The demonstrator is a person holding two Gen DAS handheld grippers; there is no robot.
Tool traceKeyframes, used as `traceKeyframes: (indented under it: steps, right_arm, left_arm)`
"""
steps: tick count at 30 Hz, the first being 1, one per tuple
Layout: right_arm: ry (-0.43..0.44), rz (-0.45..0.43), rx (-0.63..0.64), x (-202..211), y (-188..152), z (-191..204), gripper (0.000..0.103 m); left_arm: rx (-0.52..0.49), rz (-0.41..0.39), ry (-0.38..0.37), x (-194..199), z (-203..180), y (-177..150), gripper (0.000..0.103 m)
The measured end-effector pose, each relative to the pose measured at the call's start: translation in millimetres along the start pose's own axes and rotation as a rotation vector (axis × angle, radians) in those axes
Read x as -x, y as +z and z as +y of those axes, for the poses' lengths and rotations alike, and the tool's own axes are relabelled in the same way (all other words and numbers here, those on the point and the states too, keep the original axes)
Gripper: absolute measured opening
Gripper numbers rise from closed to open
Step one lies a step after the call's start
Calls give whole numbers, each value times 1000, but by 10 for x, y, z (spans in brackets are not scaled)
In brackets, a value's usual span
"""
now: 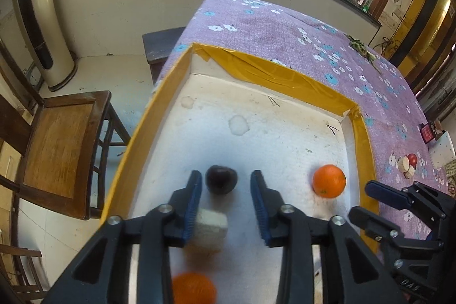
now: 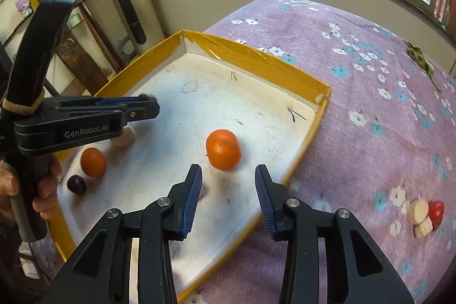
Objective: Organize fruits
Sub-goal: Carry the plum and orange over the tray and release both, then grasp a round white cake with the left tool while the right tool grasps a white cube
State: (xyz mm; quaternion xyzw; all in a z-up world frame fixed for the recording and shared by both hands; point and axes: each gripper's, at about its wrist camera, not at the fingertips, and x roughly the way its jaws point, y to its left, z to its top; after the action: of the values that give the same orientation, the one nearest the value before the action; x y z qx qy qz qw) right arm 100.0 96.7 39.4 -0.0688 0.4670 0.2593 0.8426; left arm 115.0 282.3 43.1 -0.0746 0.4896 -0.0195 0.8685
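A shallow white foam tray with a yellow taped rim lies on the purple flowered table. In it are a dark plum, an orange, a second orange, a second dark plum and a white foam cube. My left gripper is open, its fingertips on either side of the plum. My right gripper is open and empty, just short of the orange. The left gripper also shows in the right wrist view.
A red and wooden toy piece lies on the cloth right of the tray. A dried green sprig lies far right. A wooden chair and a dark stool stand left of the table.
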Motion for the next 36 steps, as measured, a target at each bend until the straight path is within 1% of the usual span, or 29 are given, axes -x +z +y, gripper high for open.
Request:
traceKeyframes:
  steps: [2, 3, 5, 8, 14, 19, 23, 24, 26, 28, 33, 36]
  right_arm:
    - [-5, -17, -16, 104, -53, 14, 39]
    - [-12, -25, -26, 164, -93, 23, 40]
    - [-29, -38, -48, 264, -174, 27, 43]
    - [-48, -48, -97, 394, -327, -22, 48]
    - [-92, -49, -188, 555, -609, -189, 54]
    - [-102, -58, -170, 706, -824, -257, 57]
    - [-96, -77, -169, 839, -920, -381, 58]
    - [-99, -85, -174, 884, -945, -444, 58]
    - [-98, -96, -196, 958, -1005, -593, 59]
    - [-108, -104, -228, 1019, -1069, -800, 59]
    - [-148, -123, -326, 1153, -1180, -1385, 60]
    - [-164, -129, -346, 1161, -1181, -1708, 60]
  left_arm:
    - [4, -32, 16, 110, 4, -75, 55]
    - [9, -47, 21, 165, 6, -111, 58]
    - [21, -76, 22, 272, 4, -188, 69]
    - [21, -109, 29, 402, -34, -315, 77]
    - [2, -116, 33, 531, -188, -532, 79]
    - [2, -113, 49, 614, -376, -648, 79]
    - [-12, -117, 62, 676, -608, -674, 79]
    - [-15, -121, 63, 698, -682, -681, 80]
    - [-24, -126, 59, 727, -832, -695, 85]
    - [-40, -131, 58, 746, -1002, -719, 86]
    - [-103, -108, 38, 721, -1448, -795, 86]
    - [-132, -83, 29, 673, -1673, -838, 86]
